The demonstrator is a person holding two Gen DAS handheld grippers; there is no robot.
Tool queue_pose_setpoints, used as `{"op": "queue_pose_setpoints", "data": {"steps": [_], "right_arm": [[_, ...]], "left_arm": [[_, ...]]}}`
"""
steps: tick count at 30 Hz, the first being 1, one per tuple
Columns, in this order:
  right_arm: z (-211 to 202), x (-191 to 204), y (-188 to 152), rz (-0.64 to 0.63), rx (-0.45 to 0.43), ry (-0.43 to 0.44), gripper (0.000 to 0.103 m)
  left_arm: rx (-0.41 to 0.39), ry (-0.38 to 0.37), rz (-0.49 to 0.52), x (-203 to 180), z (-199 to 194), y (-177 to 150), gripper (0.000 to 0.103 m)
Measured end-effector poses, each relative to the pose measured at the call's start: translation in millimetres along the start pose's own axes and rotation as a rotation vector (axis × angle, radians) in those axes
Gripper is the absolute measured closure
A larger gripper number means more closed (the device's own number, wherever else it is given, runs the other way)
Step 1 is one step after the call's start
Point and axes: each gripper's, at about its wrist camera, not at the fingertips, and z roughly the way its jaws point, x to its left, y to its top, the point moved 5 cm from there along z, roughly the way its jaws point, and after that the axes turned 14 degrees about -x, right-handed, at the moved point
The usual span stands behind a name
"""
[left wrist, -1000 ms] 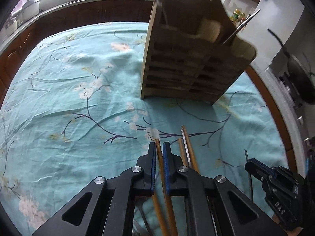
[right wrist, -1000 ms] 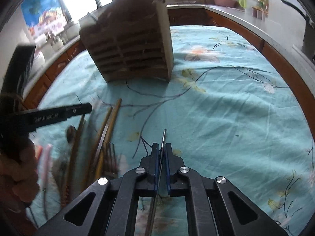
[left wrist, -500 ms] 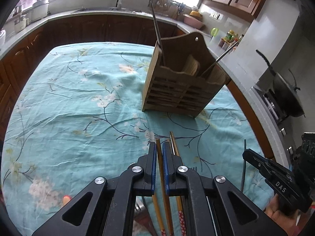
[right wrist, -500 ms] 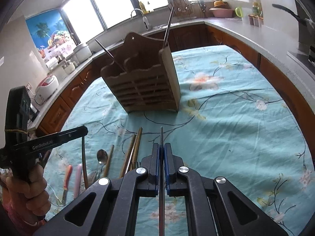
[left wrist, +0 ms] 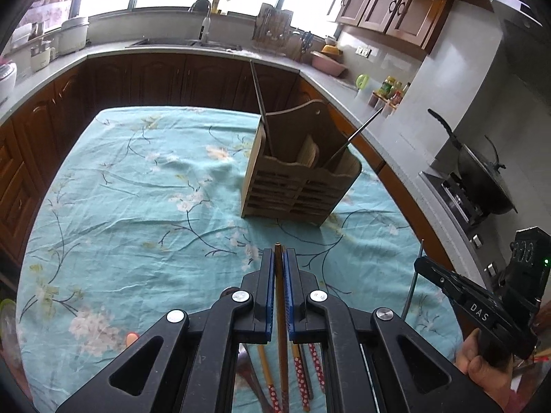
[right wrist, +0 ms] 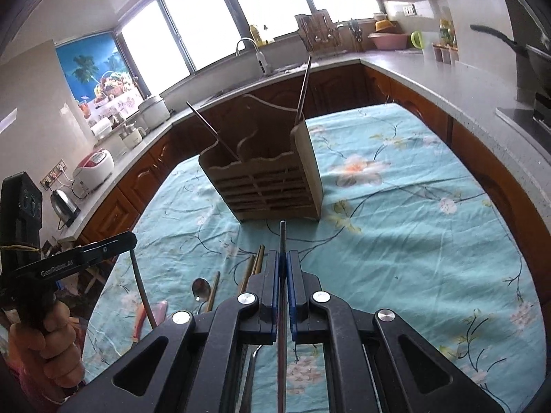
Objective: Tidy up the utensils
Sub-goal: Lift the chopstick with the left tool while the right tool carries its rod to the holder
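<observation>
A slatted wooden utensil holder [left wrist: 299,186] [right wrist: 265,186] stands on the teal floral tablecloth [left wrist: 137,186], with two thin sticks leaning out of it. My left gripper [left wrist: 279,254] is shut on a brown wooden chopstick [left wrist: 279,309], lifted above the cloth short of the holder. My right gripper [right wrist: 283,258] is shut on a thin grey metal chopstick [right wrist: 282,237] whose tip points at the holder's base. Loose utensils lie below: patterned chopsticks [left wrist: 299,371], wooden chopsticks [right wrist: 255,265], a spoon [right wrist: 201,289] and a pink-handled piece [right wrist: 155,313].
A grey kitchen counter [left wrist: 344,82] with a sink, jars and a pink bowl [left wrist: 327,63] runs around the table. A wok [left wrist: 482,179] sits on a stove at the right. A rice cooker [right wrist: 93,168] and kettle [right wrist: 63,206] stand at left.
Both grippers have risen and drawn back with their chopsticks, so the holder looks smaller and farther. The utensils left on the cloth have dropped toward the bottom of both views.
</observation>
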Motion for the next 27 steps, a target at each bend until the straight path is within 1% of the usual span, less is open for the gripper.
{"op": "queue_pose_setpoints", "data": {"steps": [11, 18, 20, 27], "right_arm": [[-16, 4, 17, 0.004, -0.053, 0.011, 0.099], [-26, 7, 32, 0.001, -0.111, 0.008, 0.099], [-28, 6, 36, 0.006, -0.128, 0.005, 0.099], [-31, 5, 50, 0.012, -0.179, -0.008, 0.099]], "left_arm": [[-0.059, -0.005, -0.015, 4, -24, 10, 0.099], [-0.103, -0.012, -0.047, 11, -34, 17, 0.099], [-0.128, -0.008, -0.049, 12, -38, 20, 0.099], [-0.199, -0.033, -0.092, 19, -47, 30, 0.099]]}}
